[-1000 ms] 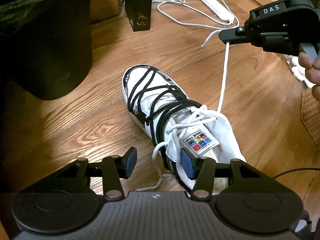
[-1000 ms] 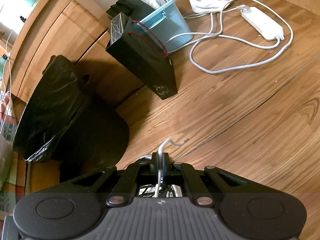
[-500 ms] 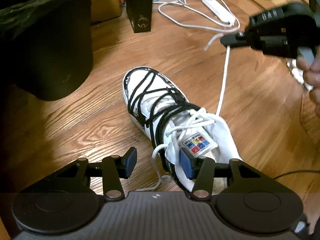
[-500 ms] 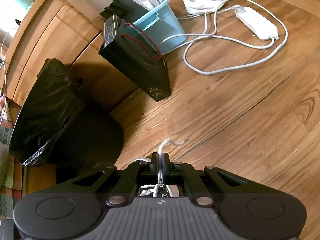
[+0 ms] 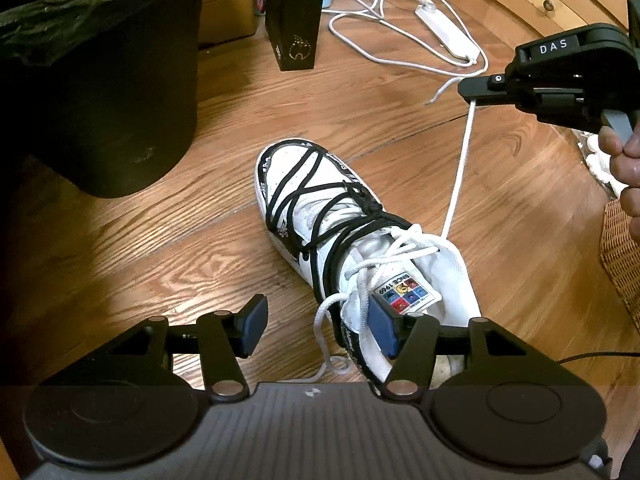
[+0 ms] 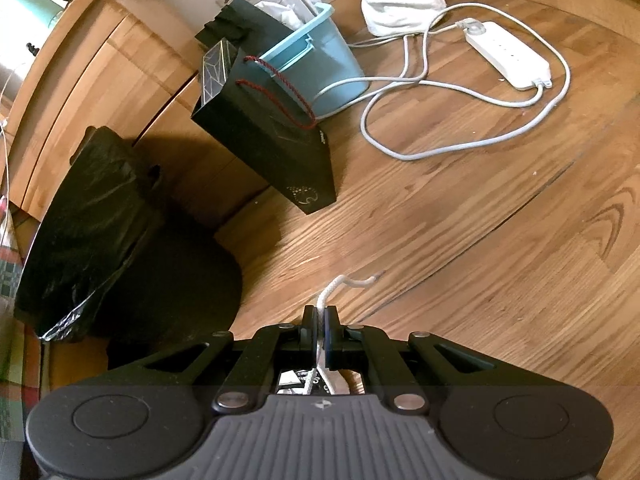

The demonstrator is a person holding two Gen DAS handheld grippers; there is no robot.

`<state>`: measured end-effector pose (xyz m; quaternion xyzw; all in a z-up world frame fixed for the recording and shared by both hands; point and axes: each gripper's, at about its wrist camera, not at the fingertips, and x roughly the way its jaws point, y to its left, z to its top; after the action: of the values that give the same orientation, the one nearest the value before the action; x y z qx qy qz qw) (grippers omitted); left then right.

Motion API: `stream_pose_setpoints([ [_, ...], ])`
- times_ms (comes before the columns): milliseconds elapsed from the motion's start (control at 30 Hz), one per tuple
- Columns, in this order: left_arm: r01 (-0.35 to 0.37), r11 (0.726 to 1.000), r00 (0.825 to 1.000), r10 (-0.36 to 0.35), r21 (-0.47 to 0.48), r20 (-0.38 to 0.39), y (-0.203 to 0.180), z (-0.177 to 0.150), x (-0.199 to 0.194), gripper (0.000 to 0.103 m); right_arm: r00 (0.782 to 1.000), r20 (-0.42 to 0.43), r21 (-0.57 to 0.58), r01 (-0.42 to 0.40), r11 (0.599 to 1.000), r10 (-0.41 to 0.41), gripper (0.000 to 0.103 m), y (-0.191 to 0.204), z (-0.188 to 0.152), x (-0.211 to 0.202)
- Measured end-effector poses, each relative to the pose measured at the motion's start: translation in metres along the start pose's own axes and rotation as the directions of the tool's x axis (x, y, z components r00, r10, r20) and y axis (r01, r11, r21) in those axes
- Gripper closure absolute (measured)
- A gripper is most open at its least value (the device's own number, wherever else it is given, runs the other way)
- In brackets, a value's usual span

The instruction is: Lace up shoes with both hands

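A white high-top shoe (image 5: pixel 316 204) with black laces lies on the wooden floor, its toe pointing away. One end of its white lace (image 5: pixel 460 168) runs taut up to my right gripper (image 5: pixel 472 96), which is shut on it; a hand (image 5: pixel 624 160) holds that tool. In the right wrist view the right gripper (image 6: pixel 320 320) pinches the lace, and the frayed lace tip (image 6: pixel 356 281) sticks out past it. My left gripper (image 5: pixel 318 330) hovers over the shoe's collar with its jaws opening. The other lace end (image 5: pixel 320 320) hangs loose between them, unpressed.
A black lined bin (image 5: pixel 100 100) stands at the left and a black paper bag (image 5: pixel 296 20) behind the shoe. A white power strip (image 5: pixel 448 36) with looping cable lies beyond. A blue bucket (image 6: pixel 320 64), a wooden cabinet (image 6: pixel 100 72) and a wicker basket (image 5: pixel 620 260) border the floor.
The left gripper's jaws have spread a little wider. The right gripper still holds the lace taut in about the same place.
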<state>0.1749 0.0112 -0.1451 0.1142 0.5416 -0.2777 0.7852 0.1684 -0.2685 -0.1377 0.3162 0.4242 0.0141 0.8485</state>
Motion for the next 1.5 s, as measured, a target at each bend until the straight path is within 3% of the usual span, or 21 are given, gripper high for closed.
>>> stream_pose_setpoints([
  [167,0.006,1.000,1.000,-0.006,0.004,-0.003,-0.001,0.002,-0.005,0.046,1.000,-0.014,0.009,0.002,1.000,-0.002,0.099,-0.001,-0.002,0.003],
  [267,-0.025,1.000,0.999,0.024,0.015,0.039,0.003,0.006,-0.019,0.046,1.000,-0.025,0.025,-0.007,1.000,0.008,0.099,-0.003,0.000,0.003],
  [400,-0.043,0.998,0.996,0.046,-0.046,0.075,0.019,0.009,-0.030,0.046,0.999,-0.036,0.037,-0.009,0.999,0.010,0.099,-0.006,-0.001,0.005],
  [500,-0.095,0.991,0.995,0.093,0.095,0.025,0.011,0.005,-0.024,0.046,0.999,-0.040,0.033,-0.009,0.999,0.010,0.099,-0.005,-0.002,0.005],
  [600,-0.196,0.920,0.979,0.203,0.339,0.014,-0.014,-0.006,-0.014,0.046,0.999,-0.042,0.035,-0.013,0.999,0.014,0.099,-0.006,-0.002,0.006],
  [733,-0.140,0.923,0.989,0.150,0.359,-0.001,-0.021,-0.010,-0.004,0.047,0.998,-0.054,0.033,-0.016,0.999,0.018,0.098,-0.005,-0.003,0.007],
  [833,-0.126,0.909,0.991,0.137,0.397,0.000,-0.026,-0.013,-0.001,0.047,0.998,-0.060,0.030,-0.019,0.999,0.021,0.098,-0.004,-0.004,0.007],
  [967,-0.144,0.920,0.990,0.133,0.365,0.055,-0.022,-0.012,0.001,0.050,0.997,-0.068,0.035,-0.023,0.999,0.025,0.098,-0.004,-0.004,0.008],
  [1133,-0.162,0.897,0.986,0.157,0.411,0.047,-0.031,-0.017,0.017,0.052,0.997,-0.073,0.034,-0.024,0.999,0.026,0.098,-0.004,-0.004,0.008],
  [1233,-0.165,0.896,0.986,0.160,0.412,0.047,-0.035,-0.017,0.021,0.063,0.997,-0.074,0.034,-0.023,0.999,0.026,0.098,-0.003,-0.005,0.008],
  [1300,-0.132,0.908,0.991,0.129,0.398,0.036,-0.034,-0.015,0.021,0.086,0.997,-0.074,0.032,-0.023,0.999,0.026,0.098,-0.003,-0.005,0.009],
  [1367,-0.114,0.909,0.993,0.111,0.401,0.030,-0.038,-0.015,0.022,0.097,0.997,-0.073,0.032,-0.024,0.999,0.026,0.098,-0.003,-0.005,0.009],
  [1500,-0.142,0.910,0.990,0.132,0.389,0.054,-0.038,-0.016,0.022,0.099,0.997,-0.070,0.025,-0.024,0.999,0.026,0.098,-0.002,-0.005,0.009],
])
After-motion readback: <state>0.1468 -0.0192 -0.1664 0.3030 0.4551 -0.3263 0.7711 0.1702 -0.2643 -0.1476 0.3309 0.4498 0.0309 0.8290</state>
